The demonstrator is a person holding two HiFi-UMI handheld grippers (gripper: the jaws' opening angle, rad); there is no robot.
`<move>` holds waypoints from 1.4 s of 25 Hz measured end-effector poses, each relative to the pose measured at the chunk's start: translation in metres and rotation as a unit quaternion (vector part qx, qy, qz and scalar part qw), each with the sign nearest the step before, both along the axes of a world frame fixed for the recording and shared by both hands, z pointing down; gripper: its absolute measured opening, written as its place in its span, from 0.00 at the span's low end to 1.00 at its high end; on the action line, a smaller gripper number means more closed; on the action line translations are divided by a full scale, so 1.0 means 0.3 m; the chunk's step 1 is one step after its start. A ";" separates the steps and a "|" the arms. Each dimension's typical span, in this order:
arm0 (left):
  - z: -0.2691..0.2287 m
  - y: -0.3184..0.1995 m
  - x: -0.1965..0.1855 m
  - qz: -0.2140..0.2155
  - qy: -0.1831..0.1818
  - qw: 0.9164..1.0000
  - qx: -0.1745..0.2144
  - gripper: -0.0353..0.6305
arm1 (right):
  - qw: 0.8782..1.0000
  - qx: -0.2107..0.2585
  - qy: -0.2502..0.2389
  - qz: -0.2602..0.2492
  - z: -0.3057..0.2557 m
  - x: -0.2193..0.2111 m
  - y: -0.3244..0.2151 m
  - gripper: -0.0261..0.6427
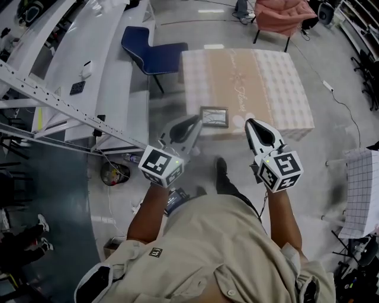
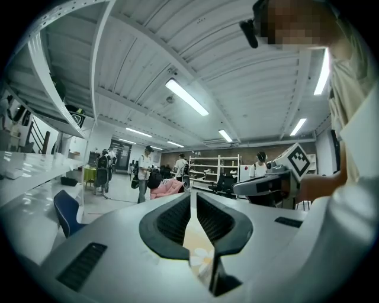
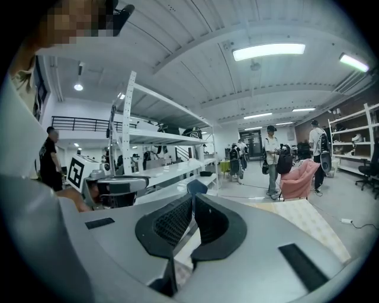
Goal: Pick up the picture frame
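The picture frame (image 1: 214, 116) is small, with a dark border and a grey picture. It lies near the front edge of the table (image 1: 266, 89), which has a beige and checked cloth. My left gripper (image 1: 194, 123) hangs just left of the frame, in front of the table's edge, jaws shut on nothing. My right gripper (image 1: 250, 123) is to the frame's right, also shut and empty. In the left gripper view the closed jaws (image 2: 190, 196) leave a thin slit showing flowered cloth. Neither gripper view shows the frame; the right gripper (image 3: 192, 198) points over the table.
A blue chair (image 1: 151, 53) stands at the table's far left and a pink armchair (image 1: 284, 15) beyond it. White benches and a metal rack (image 1: 71, 106) line the left. A dark round object (image 1: 111, 173) lies on the floor. Several people (image 3: 273, 157) stand far off.
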State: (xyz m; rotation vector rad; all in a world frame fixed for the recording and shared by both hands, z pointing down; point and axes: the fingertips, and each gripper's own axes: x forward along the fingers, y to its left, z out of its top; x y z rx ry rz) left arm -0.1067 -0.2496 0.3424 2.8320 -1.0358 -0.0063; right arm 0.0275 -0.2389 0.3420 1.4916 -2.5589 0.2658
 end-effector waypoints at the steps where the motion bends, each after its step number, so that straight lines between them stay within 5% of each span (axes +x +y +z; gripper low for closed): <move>1: 0.011 -0.015 0.002 -0.002 -0.004 1.000 -0.004 0.11 | 1.000 -0.003 0.000 0.000 0.011 0.002 -0.019 0.08; 16: 0.290 -0.284 0.040 -0.023 -0.045 0.995 -0.091 0.11 | 0.997 -0.078 0.006 -0.008 0.286 0.027 -0.310 0.08; 35: 0.816 -0.527 0.072 -0.050 -0.097 0.967 -0.232 0.12 | 0.978 -0.208 0.028 -0.013 0.834 0.072 -0.539 0.08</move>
